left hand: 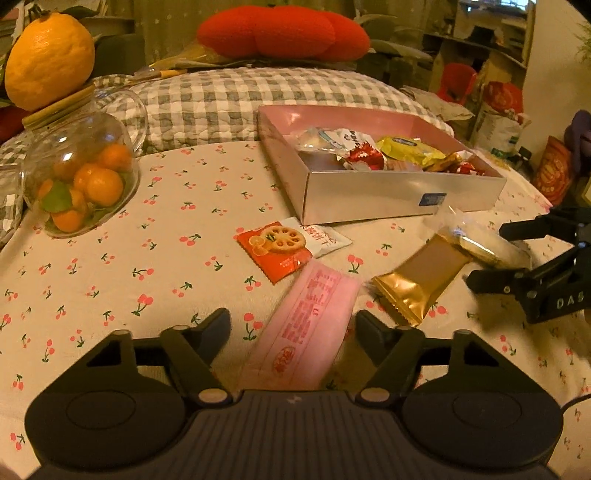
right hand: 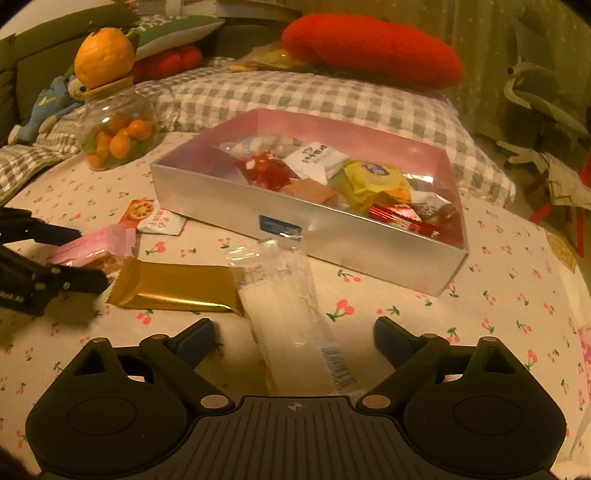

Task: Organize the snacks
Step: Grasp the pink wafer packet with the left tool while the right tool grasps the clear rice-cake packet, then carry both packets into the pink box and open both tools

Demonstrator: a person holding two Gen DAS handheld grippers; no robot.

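Note:
A silver box [left hand: 402, 195] with a pink inside holds several wrapped snacks; it also shows in the right wrist view [right hand: 354, 240]. Loose on the cherry-print cloth lie a pink packet [left hand: 306, 325], a gold packet [left hand: 417, 280], a clear packet [right hand: 291, 317] and a red-and-white biscuit packet [left hand: 280, 247]. My left gripper [left hand: 293, 326] is open, its fingers either side of the pink packet [right hand: 92, 245]. My right gripper [right hand: 293, 338] is open around the clear packet [left hand: 491, 247]. Neither touches its packet that I can tell.
A glass jar [left hand: 85, 177] of small oranges stands at the left with a large citrus [left hand: 48, 59] on its lid. A grey checked quilt [left hand: 229, 103] and a red cushion [left hand: 284, 33] lie behind the box.

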